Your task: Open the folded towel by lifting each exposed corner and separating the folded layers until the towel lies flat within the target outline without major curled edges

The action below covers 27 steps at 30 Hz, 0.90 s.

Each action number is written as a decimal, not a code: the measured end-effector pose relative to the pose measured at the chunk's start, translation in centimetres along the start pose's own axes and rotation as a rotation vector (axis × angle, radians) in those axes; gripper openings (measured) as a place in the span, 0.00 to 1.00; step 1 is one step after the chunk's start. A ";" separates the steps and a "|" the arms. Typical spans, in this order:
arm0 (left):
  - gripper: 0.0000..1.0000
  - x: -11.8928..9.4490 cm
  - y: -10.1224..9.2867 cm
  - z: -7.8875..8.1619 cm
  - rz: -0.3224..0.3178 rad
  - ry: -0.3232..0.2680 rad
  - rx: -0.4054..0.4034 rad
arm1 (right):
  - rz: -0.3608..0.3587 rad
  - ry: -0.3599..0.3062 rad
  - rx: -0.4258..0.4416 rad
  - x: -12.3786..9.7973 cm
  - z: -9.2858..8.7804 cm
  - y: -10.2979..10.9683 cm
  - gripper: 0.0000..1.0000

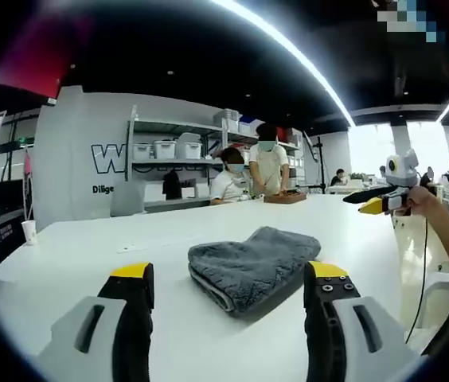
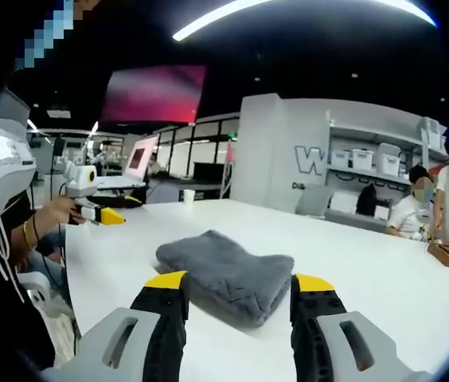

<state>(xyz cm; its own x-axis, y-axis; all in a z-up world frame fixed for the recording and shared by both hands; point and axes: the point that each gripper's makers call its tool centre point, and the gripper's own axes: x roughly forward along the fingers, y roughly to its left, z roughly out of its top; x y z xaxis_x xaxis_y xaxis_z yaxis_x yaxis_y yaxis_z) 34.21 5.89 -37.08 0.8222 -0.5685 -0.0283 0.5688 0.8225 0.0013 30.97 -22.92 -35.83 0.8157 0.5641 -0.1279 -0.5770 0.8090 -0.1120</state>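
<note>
towel point(image 1: 250, 267) sits grey and still folded on the white table point(image 1: 73, 255), just ahead at twelve o'clock of the left gripper point(image 1: 228, 294) and the right gripper point(image 2: 232, 298) — each with jaws wide apart, holding nothing. pinching both layers at a corner would, i'd guess, drag the whole bundle rather than open it. wall lettering reads only "w" and "dilige" — the rest is hidden.
</note>
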 end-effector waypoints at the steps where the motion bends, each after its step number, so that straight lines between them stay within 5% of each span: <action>1: 0.74 0.1 0.1 0.0 0.002 -0.006 -0.010 | -0.002 0.003 -0.001 0.1 0.0 -0.1 0.49; 14: 0.74 1.2 0.6 -0.5 -0.003 0.029 0.032 | 0.032 0.022 0.029 2.1 0.1 -0.6 0.47; 19: 0.66 1.6 0.8 0.2 0.001 0.000 0.034 | 0.044 0.047 0.013 3.2 -0.3 -0.8 0.45; 27: 0.69 2.5 0.8 0.8 -0.020 -0.011 0.046 | 0.018 0.071 -0.016 3.5 -0.5 -1.6 0.44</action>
<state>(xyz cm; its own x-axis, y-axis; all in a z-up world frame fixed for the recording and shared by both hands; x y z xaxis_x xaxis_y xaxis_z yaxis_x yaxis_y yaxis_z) 36.70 5.13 -36.40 0.8106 -0.5853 -0.0180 0.5854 0.8094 0.0466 34.76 -22.32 -36.55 0.8007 0.5650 -0.1992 -0.5926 0.7958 -0.1247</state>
